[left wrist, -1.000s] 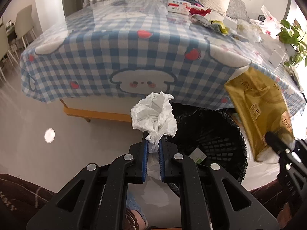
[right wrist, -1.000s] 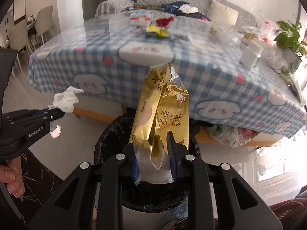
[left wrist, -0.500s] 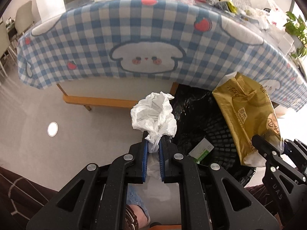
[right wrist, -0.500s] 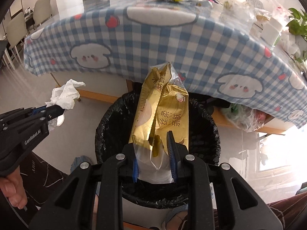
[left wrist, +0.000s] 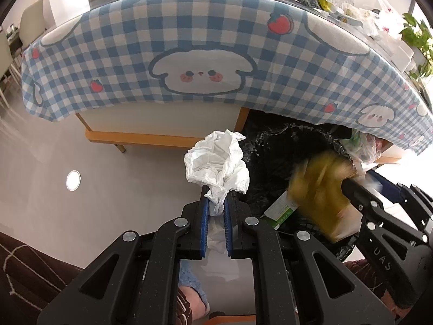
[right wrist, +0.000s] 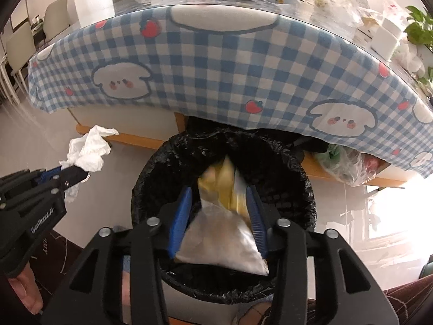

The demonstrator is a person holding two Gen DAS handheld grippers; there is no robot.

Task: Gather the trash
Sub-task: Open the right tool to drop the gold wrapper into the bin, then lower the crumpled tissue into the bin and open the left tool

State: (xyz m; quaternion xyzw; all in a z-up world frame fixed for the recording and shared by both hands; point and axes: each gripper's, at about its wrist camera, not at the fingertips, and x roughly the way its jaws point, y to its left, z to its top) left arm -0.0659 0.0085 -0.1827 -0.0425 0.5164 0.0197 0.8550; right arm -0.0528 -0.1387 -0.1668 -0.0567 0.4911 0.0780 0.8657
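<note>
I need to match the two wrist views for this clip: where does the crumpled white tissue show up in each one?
Left wrist view: the crumpled white tissue sits at centre, pinched in the left tool, just left of the black-lined trash bin.
Right wrist view: the tissue is at the left edge, mid-height, left of the bin.
Shared landmark: the blue checked tablecloth hanging above the bin.

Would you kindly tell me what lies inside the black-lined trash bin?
Inside the black-lined trash bin, a green-and-white carton shows, with the gold snack packet dropping in. The packet and dark liner cover anything deeper.

Blue-checked tablecloth, black bin liner, gold wrapper, white tissue.
</note>
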